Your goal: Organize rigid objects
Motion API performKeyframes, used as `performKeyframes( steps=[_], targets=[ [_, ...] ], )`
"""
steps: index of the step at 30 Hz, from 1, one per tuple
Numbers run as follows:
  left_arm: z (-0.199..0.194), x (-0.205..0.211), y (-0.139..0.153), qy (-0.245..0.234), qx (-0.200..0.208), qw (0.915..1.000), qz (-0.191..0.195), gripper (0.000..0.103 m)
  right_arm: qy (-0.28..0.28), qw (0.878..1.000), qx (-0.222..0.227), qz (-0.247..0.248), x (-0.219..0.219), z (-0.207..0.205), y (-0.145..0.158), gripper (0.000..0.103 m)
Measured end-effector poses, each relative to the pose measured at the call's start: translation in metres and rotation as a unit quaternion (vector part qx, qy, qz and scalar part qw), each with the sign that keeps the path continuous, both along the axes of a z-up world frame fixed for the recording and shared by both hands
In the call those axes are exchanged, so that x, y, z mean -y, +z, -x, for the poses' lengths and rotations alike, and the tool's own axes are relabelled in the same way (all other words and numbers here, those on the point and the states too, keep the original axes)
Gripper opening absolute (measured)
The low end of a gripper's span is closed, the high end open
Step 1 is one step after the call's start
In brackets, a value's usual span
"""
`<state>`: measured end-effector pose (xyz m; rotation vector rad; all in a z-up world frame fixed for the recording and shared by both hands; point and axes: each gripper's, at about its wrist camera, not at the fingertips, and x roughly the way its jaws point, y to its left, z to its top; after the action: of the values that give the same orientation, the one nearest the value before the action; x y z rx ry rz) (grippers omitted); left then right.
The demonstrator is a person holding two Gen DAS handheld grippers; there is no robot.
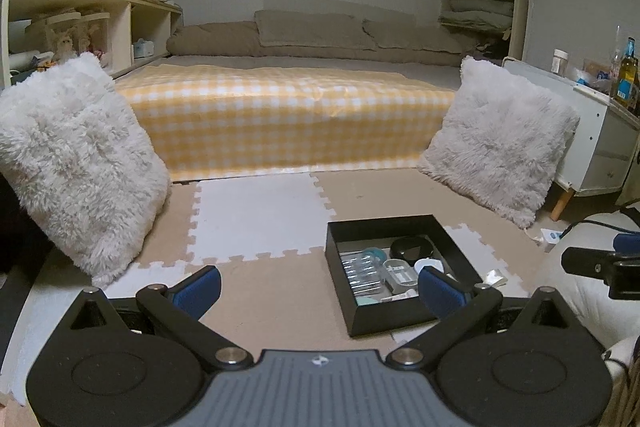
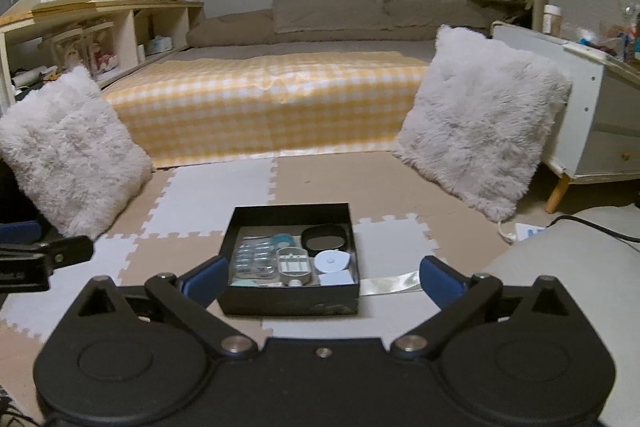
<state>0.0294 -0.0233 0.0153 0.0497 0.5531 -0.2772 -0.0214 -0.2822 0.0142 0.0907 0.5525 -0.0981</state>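
Observation:
A black open-topped box (image 1: 380,221) (image 2: 288,301) stands on the foam puzzle floor mat (image 1: 256,215). In it lie a black oval case (image 2: 324,238), a white round disc (image 2: 332,261), a grey tray-like case (image 2: 294,265), a clear compartment case (image 2: 256,255) and a teal piece (image 2: 282,239). My left gripper (image 1: 320,289) is open and empty, low over the mat, with the box ahead to the right and its right finger (image 1: 440,291) in front of the box. My right gripper (image 2: 322,281) is open and empty. Its blue fingers (image 2: 204,279) stand wide on either side of the box's near wall, not touching it.
Two fluffy white cushions (image 1: 76,163) (image 1: 500,135) lean at either end of a low bed with a yellow checked cover (image 1: 280,119). A wooden shelf (image 1: 100,7) runs along the left. A white cabinet (image 1: 600,131) with bottles stands right. A shiny strip (image 2: 392,283) lies beside the box.

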Motion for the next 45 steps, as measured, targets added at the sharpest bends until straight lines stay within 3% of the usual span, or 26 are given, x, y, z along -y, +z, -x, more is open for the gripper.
performKeyframes(
  steps=[13,45],
  targets=[
    [0.008,-0.004,-0.016,0.013,0.006,0.9999,-0.009,0.103,0.005,0.999,0.025,0.035,-0.011,0.01,-0.011,0.103],
    [0.013,-0.003,-0.018,0.01,0.014,0.9998,-0.006,0.103,0.006,0.999,0.029,0.026,-0.011,0.012,-0.015,0.103]
  ],
)
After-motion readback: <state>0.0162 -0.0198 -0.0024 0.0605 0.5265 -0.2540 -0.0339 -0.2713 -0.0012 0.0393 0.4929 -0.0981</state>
